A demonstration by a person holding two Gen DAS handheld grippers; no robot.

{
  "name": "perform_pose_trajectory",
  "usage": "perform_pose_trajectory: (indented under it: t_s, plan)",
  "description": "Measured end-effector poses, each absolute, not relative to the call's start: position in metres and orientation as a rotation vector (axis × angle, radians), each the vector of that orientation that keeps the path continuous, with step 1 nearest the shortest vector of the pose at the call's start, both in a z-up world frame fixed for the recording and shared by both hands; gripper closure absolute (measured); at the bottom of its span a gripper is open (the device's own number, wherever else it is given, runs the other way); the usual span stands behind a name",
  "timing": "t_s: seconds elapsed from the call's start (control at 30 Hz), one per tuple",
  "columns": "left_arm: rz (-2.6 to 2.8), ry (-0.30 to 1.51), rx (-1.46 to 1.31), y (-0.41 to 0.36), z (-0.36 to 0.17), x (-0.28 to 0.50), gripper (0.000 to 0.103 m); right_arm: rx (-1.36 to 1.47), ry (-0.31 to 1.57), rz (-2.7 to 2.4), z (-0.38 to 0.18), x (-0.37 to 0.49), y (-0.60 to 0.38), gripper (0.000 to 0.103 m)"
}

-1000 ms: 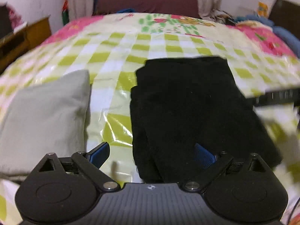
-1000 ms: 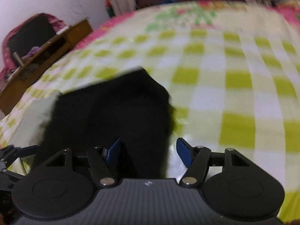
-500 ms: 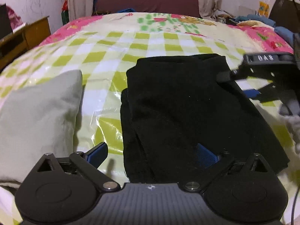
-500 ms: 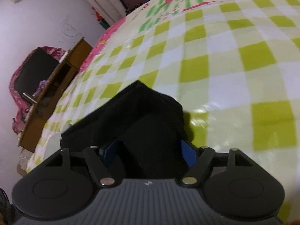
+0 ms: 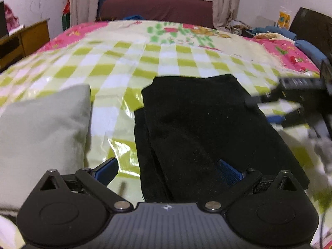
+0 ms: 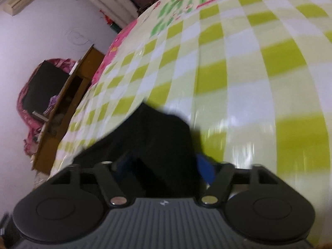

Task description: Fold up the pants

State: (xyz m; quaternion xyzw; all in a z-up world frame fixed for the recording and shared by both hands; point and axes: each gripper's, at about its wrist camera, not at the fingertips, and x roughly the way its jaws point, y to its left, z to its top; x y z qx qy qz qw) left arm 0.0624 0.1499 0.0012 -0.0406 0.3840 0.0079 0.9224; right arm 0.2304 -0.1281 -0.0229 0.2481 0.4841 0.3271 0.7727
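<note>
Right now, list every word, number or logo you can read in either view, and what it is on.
No readable words or numbers in either view.
Left gripper body: small emblem, no letters.
Right gripper body: small emblem, no letters.
Right gripper seen from the left view: marking blurred, unreadable.
Yellow packet: print too small to read.

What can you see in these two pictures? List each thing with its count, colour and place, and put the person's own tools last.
pants: one, black, folded, lying on the bed in front of both tongs
cushion: one, pale grey, left of the pants
bed cover: one, green and white checks, pink edges, under everything
cabinet: one, brown wood, beside the bed by the wall
curtains: two, beige, by the far window
left tongs: one, black with blue pads, open over the near edge of the pants
right tongs: one, black with blue pads, opening, a corner of the pants between them
</note>
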Motion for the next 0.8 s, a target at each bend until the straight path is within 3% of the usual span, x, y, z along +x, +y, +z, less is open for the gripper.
perform_pose_trajectory:
  t_s: [0.2, 0.27, 0.33, 0.4, 0.8]
  plan:
    - [-0.023, 0.887, -0.186, 0.154, -0.019, 0.077, 0.000, 0.478, 1.057, 0.746, -0.033, 0.219, -0.101, 0.023]
    - [-0.045, 0.927, -0.251, 0.160, -0.026, 0.081, 0.000, 0.465, 1.055, 0.738, -0.031, 0.218, -0.100, 0.032]
    - [-0.041, 0.943, -0.248, 0.158, -0.027, 0.083, 0.000, 0.513, 1.064, 0.735, -0.032, 0.216, -0.112, 0.055]
    - [-0.049, 0.944, -0.230, 0.145, -0.025, 0.085, 0.000, 0.578, 1.067, 0.737, -0.033, 0.211, -0.131, 0.065]
    - [-0.165, 0.888, -0.038, 0.061, -0.012, 0.110, 0.000, 0.563, 1.002, 0.570, -0.015, 0.192, -0.194, 0.069]
